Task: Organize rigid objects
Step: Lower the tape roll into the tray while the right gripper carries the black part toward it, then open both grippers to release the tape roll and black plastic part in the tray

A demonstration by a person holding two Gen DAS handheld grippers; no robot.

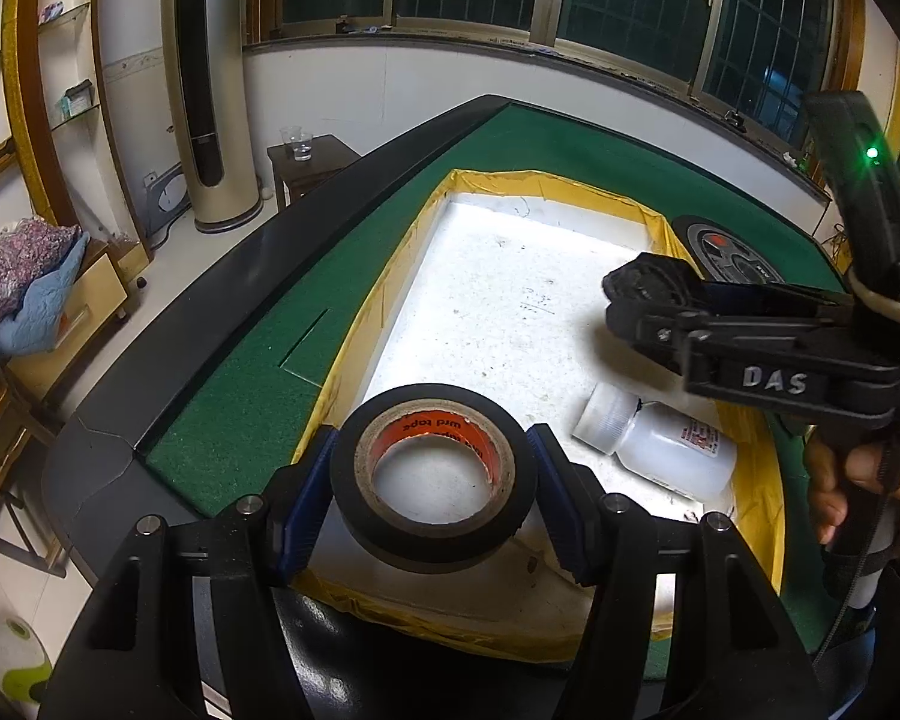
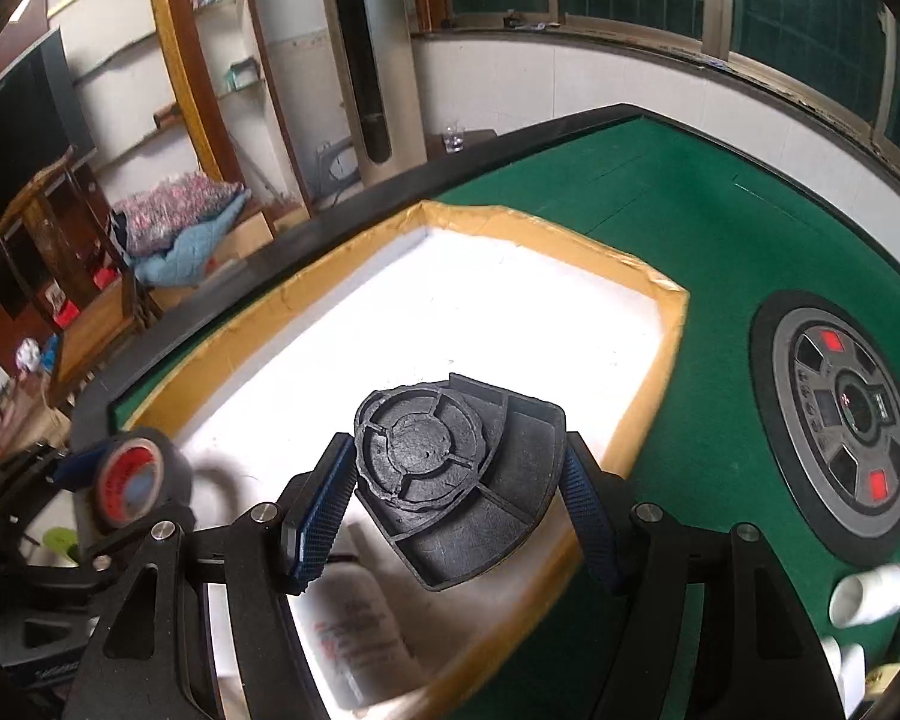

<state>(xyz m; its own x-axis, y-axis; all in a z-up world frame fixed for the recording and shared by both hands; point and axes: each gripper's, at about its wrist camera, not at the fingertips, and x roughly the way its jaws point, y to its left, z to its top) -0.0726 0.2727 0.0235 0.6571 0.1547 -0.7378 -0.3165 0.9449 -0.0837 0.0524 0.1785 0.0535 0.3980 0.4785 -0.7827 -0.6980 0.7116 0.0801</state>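
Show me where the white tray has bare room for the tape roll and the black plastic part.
The far half of the white foam tray with yellow taped rim is bare, up to its far rim. The near right corner is crowded: the white plastic bottle lies there. The left hand-held gripper holds the black tape roll; the right hand-held gripper holds the black ribbed plastic part.

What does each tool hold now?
Left tool: closed on the tape.
Right tool: closed on the black part.
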